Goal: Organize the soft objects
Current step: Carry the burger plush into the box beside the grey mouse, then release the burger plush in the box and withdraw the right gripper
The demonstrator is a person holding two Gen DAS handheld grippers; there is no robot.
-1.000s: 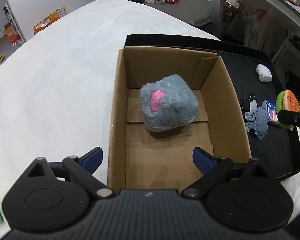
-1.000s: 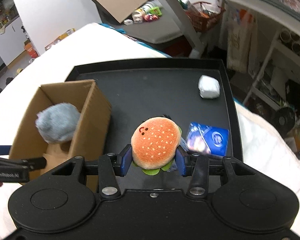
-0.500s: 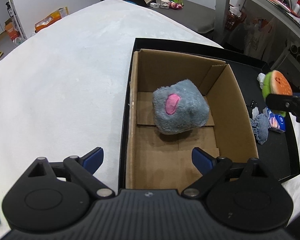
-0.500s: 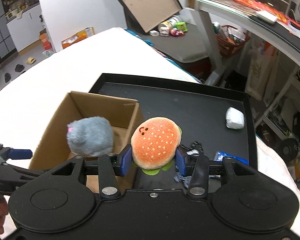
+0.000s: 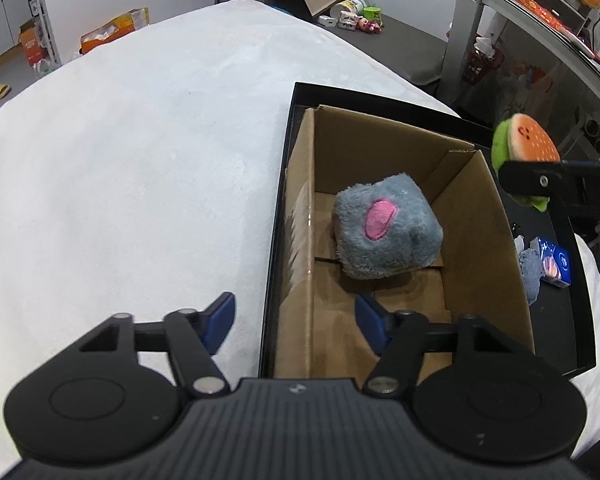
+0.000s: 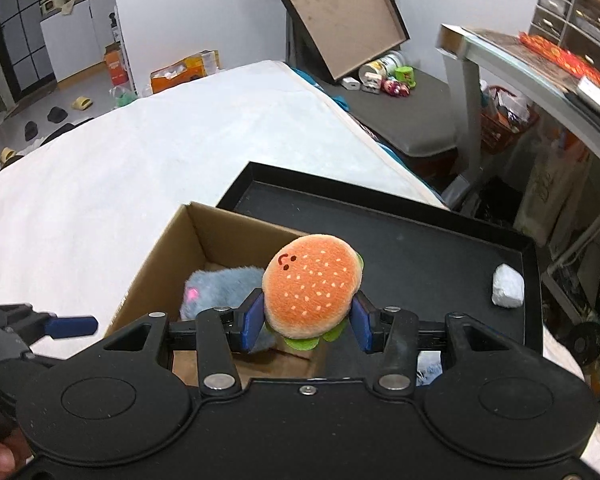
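Here, a round orange plush hamburger with a green felt fringe point(image 6: 311, 286) is clamped between the blue pads of the right hand-held gripper point(image 6: 306, 322), held in the air at the centre of the right wrist frame, above the near right wall of an open brown cardboard box point(image 5: 496, 256). In the box, a grey furry plush cube with a pink patch point(image 5: 386, 226) lies on the floor. The box stands in a shallow black tray point(image 6: 428, 240) on the white bed point(image 5: 140, 160). The left hand-held gripper point(image 5: 296, 322) is seen wide open and empty at the lower centre, straddling the box's left wall.
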